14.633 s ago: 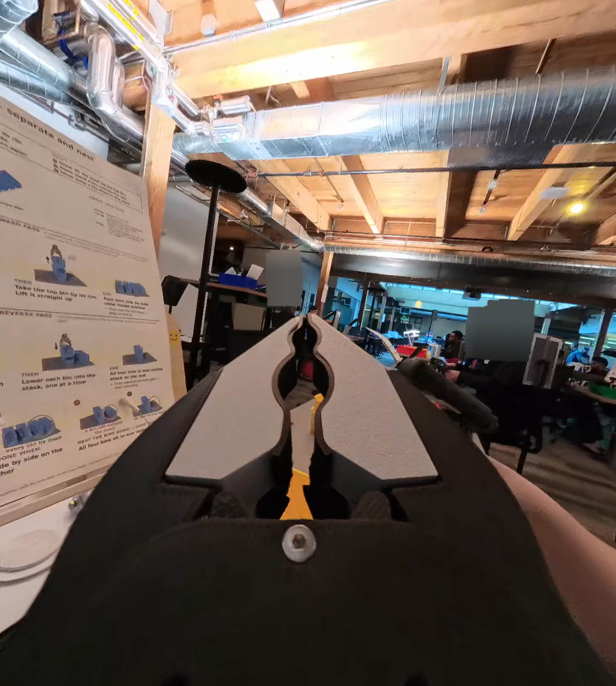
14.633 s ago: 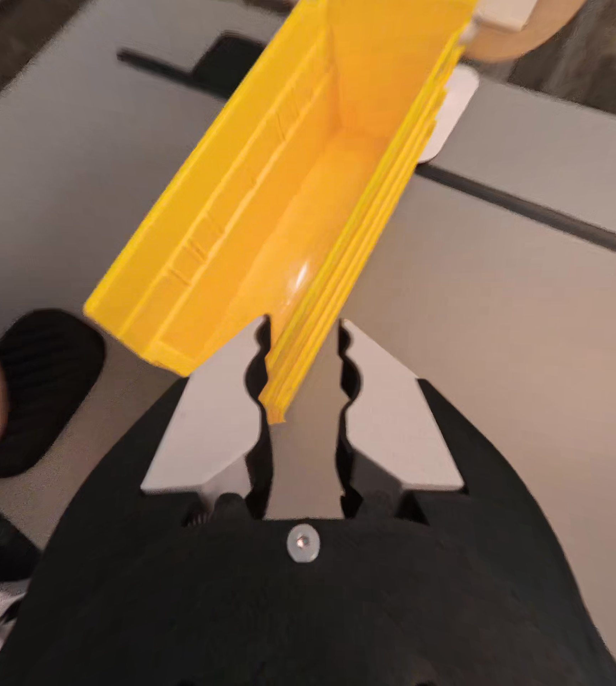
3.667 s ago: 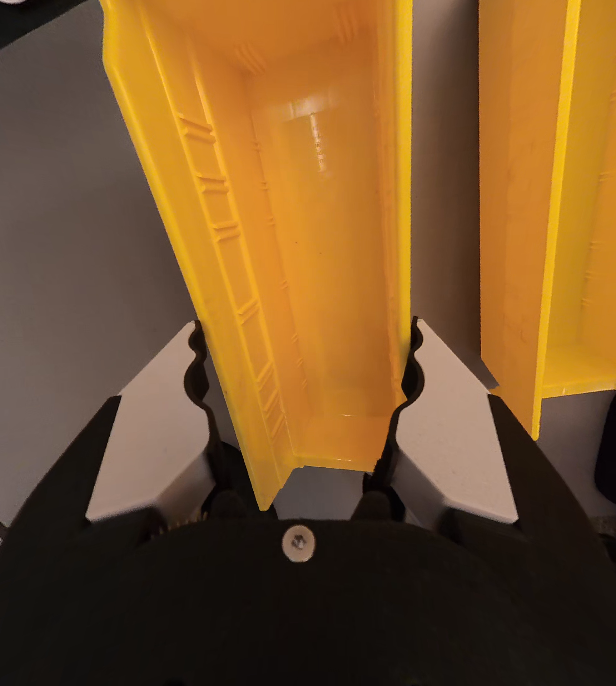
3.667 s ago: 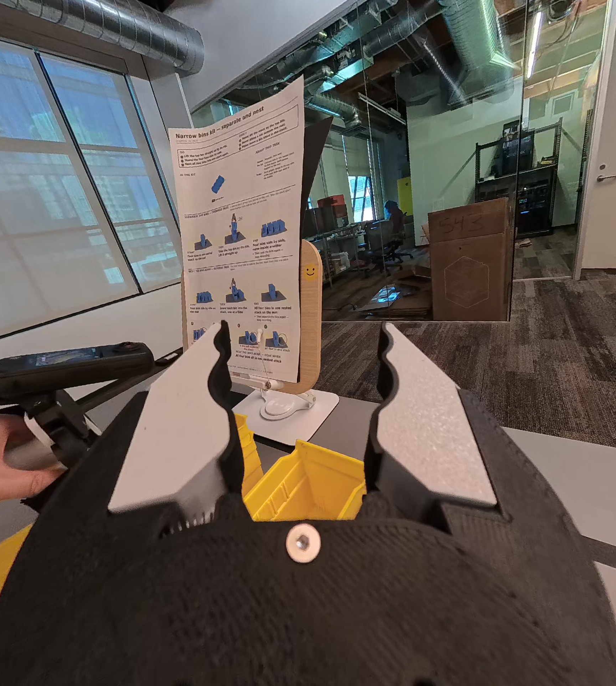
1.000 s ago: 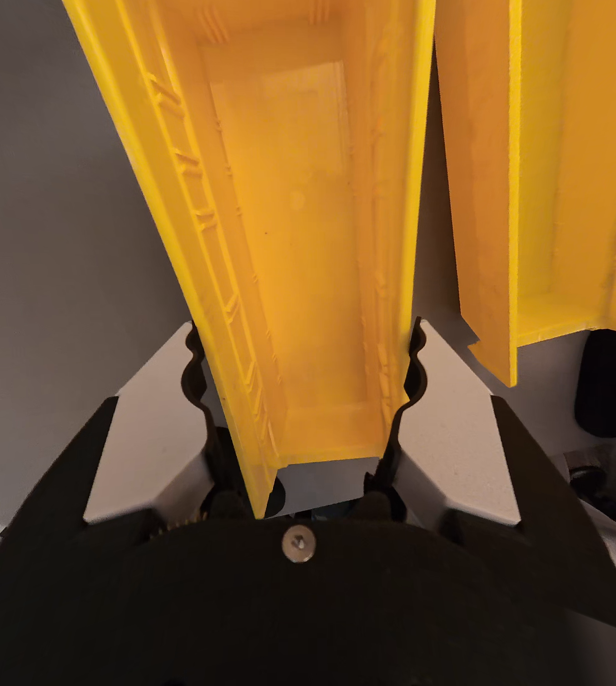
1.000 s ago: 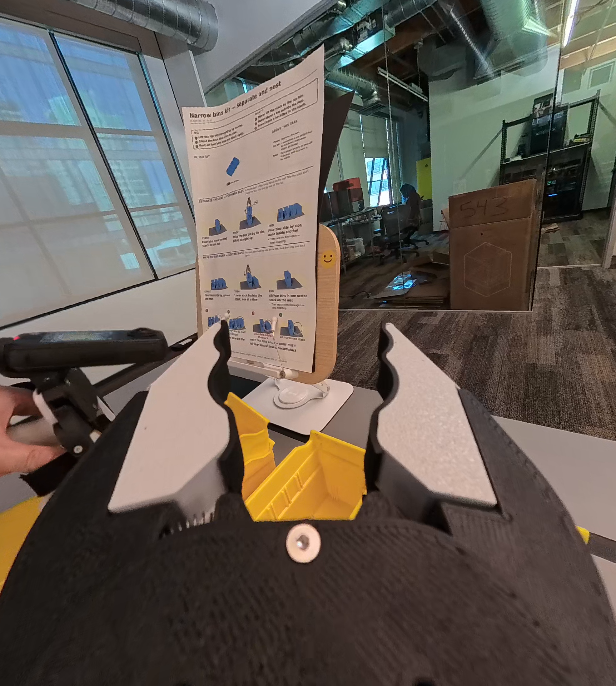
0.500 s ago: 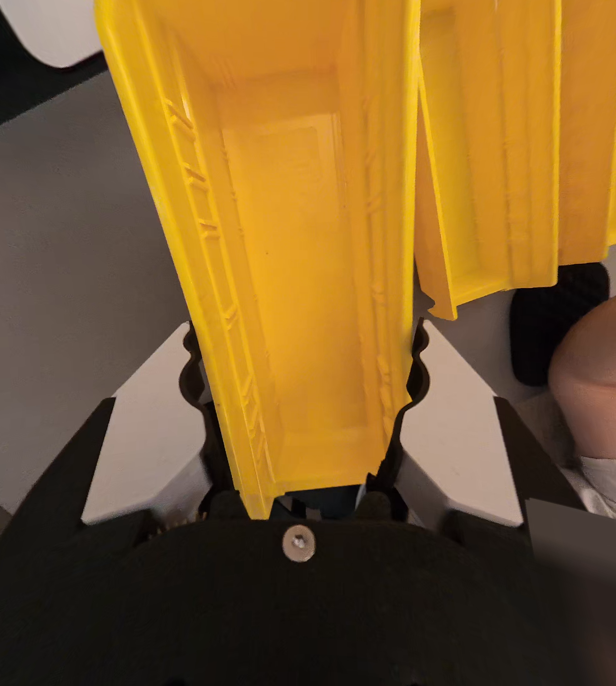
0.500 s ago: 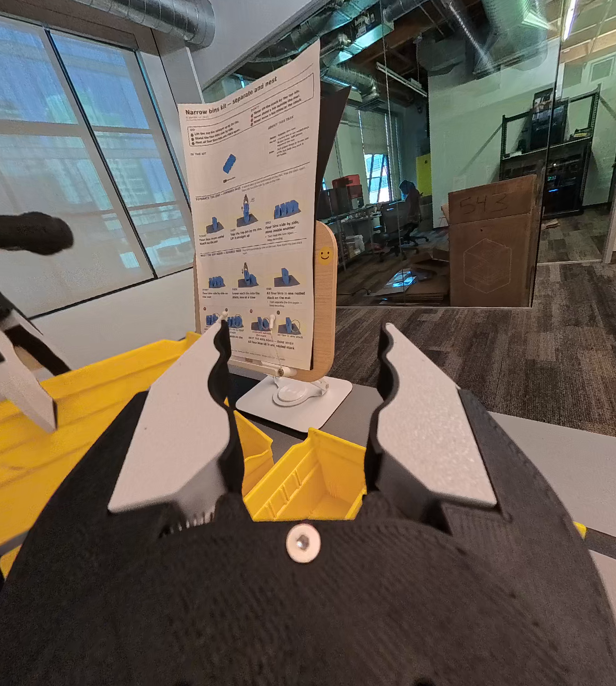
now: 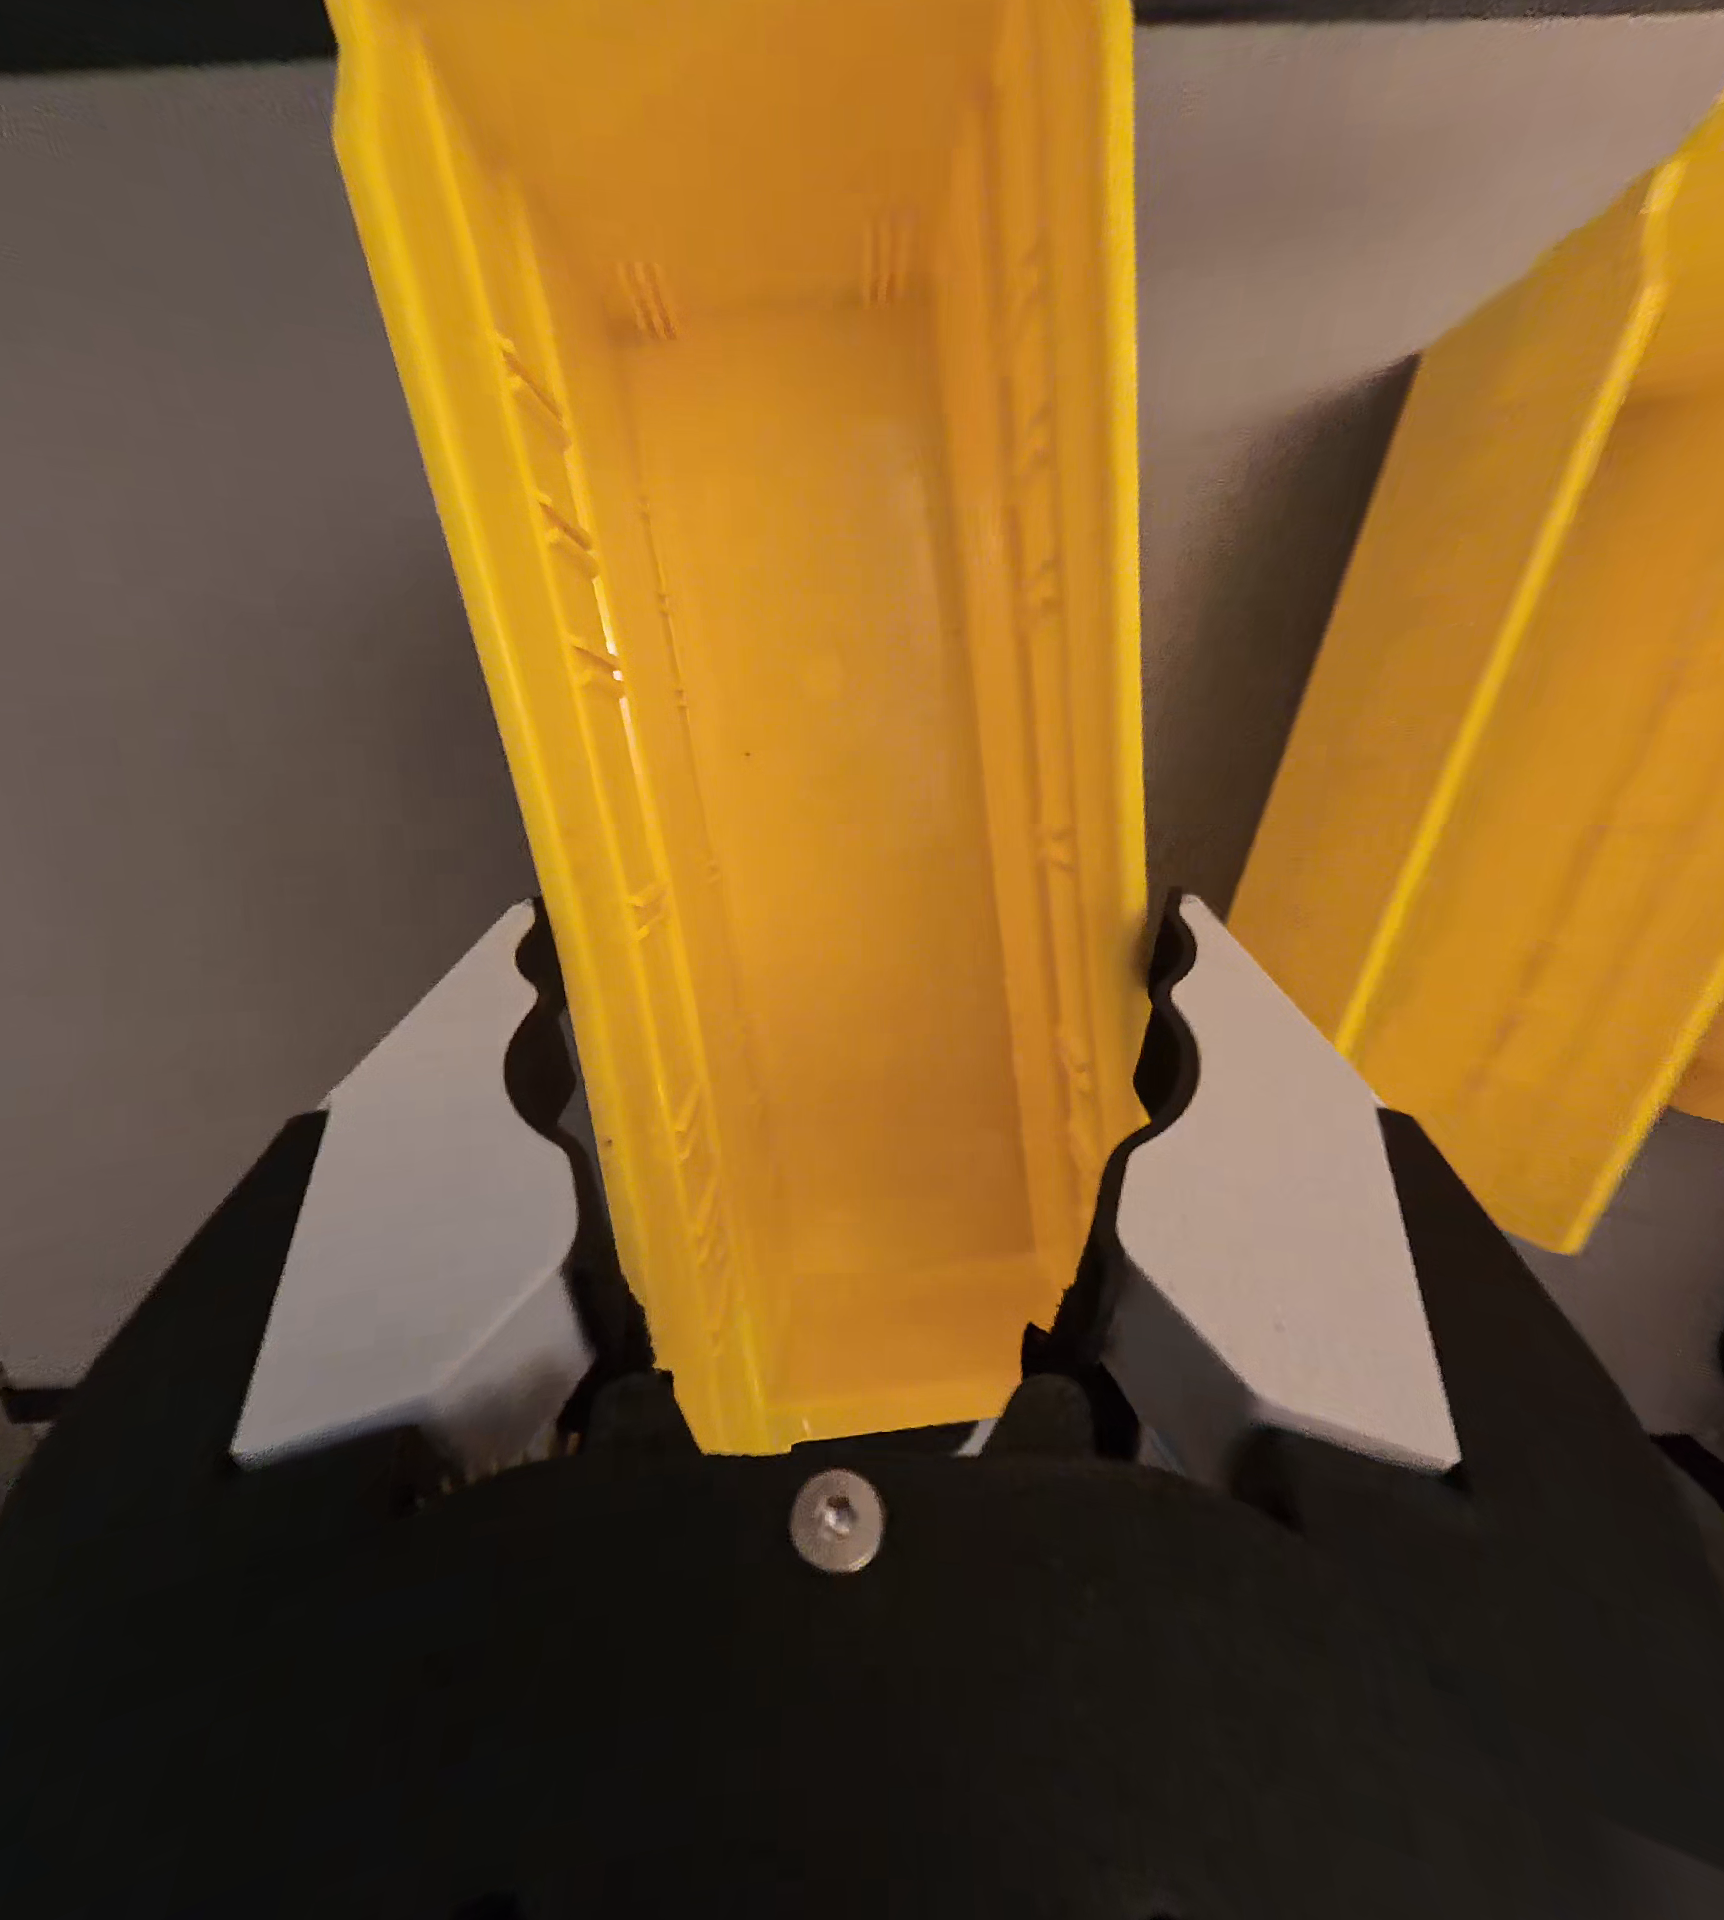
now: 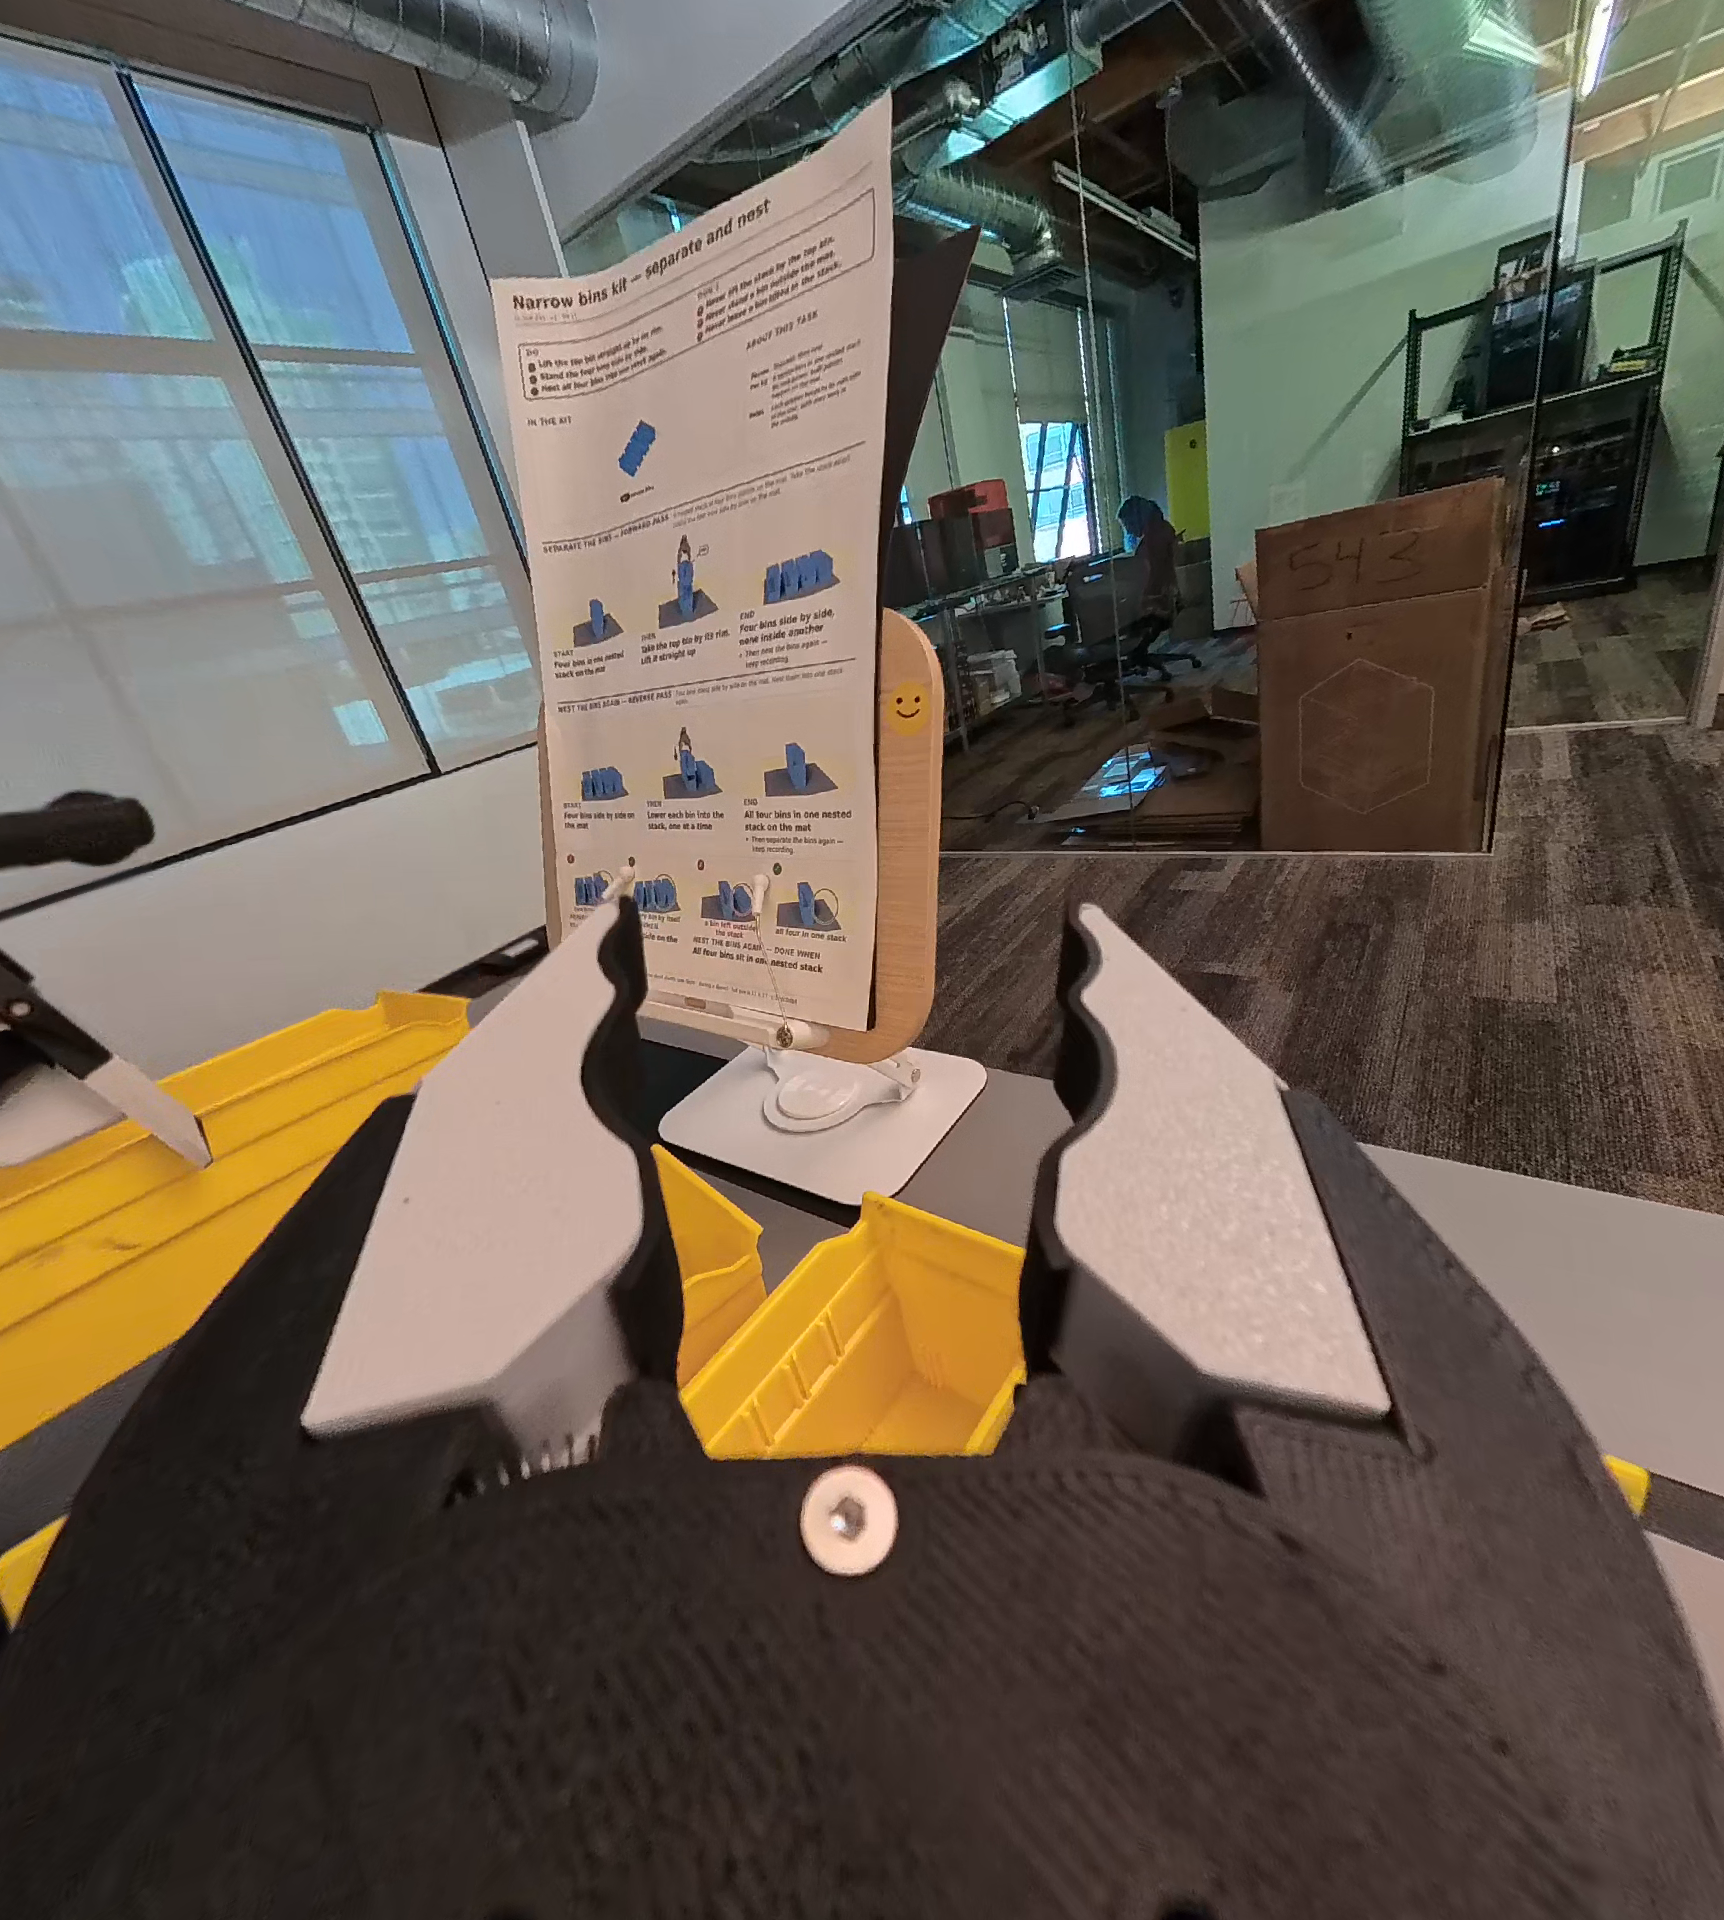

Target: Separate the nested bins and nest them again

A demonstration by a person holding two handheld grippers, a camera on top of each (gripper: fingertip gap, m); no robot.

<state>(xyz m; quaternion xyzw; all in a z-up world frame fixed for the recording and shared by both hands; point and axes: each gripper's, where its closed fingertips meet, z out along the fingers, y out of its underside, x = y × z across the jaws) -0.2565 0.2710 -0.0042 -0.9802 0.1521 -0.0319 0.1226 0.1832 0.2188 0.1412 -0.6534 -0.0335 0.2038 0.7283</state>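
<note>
Now the yellow bin [image 9: 816,727] clamped across its width in my left gripper [image 9: 842,925] has swung clear of the second bin [image 9: 1523,790], which sits apart at three o'clock. My right gripper [image 10: 853,935] idles wide, empty. Nesting seems next.

Left gripper [image 9: 842,997] clamped across a long yellow bin [image 9: 796,727]

Its jaws press both long walls at the bin's near end, above the grey table [image 9: 162,623]; a second yellow bin [image 9: 1544,748] lies apart to the right.
</note>
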